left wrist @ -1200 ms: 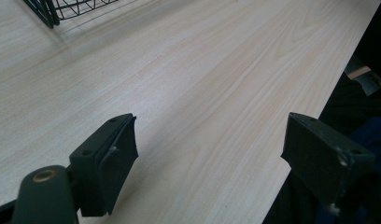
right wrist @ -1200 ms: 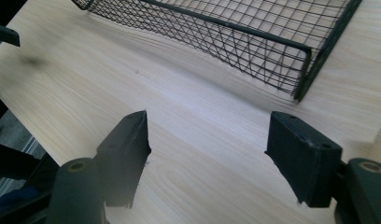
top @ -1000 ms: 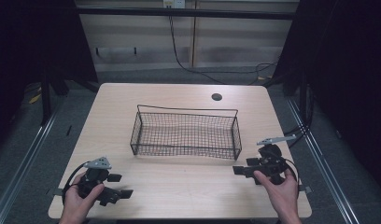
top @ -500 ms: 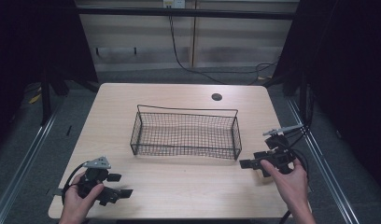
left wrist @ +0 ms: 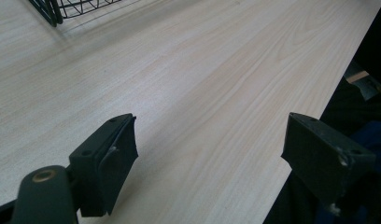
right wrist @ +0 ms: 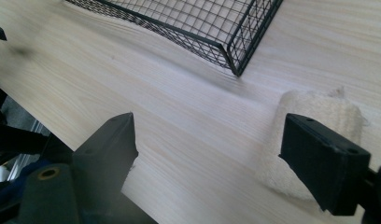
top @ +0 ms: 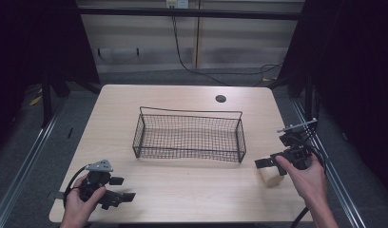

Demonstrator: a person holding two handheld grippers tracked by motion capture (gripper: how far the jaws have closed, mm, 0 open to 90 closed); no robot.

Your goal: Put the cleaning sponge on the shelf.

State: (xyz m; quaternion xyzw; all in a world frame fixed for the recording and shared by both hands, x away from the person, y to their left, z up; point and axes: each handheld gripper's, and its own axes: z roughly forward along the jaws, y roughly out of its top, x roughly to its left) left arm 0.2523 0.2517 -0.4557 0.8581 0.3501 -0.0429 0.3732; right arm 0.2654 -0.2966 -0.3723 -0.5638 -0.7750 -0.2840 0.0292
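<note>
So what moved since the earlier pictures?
The right hand-held gripper slid out toward the table's right edge, then back a bit. A pale pad now lies on the table beside it, jaws open, not gripping it. The left hand-held gripper and basket stayed put.

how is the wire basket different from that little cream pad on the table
The basket is black open mesh; the pad is cream, fuzzy and solid. The basket is far larger and has upright walls, while the pad is a small low block. The basket sits mid-table; the pad lies off its near right corner, by the right gripper. Both rest on the table, apart from each other.
</note>
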